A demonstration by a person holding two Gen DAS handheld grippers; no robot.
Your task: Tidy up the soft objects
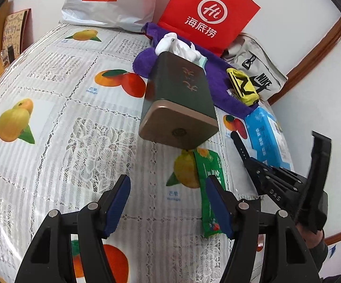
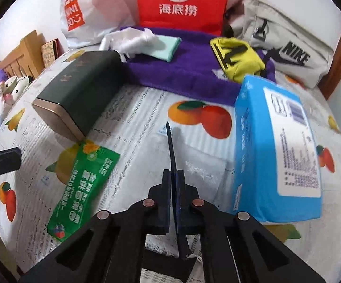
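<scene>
The left gripper (image 1: 168,204) hangs over the tablecloth (image 1: 52,122) with its blue pads (image 1: 118,205) apart and nothing between them. The right gripper (image 2: 174,188) has its jaws pressed together; a thin dark strip juts forward from between them, and whether it is a held object cannot be told. A green sachet (image 2: 83,188) lies flat on the cloth between the two grippers, its far end tucked under the near end of the box. To the right of the right gripper lies a blue tissue pack (image 2: 276,146), label side up. The dark green box (image 1: 179,99) with a gold base lies on its side beyond the sachet, its open end pointing away toward the towel. White cloth (image 1: 177,44) shows at that far end. Behind it a purple towel (image 2: 182,70) is spread flat, carrying a mint cloth (image 2: 168,46) and a yellow pouch (image 2: 236,59). Against the wall stand a white bag (image 1: 109,2), a red bag (image 1: 208,14) and a grey Nike bag (image 2: 283,47).
</scene>
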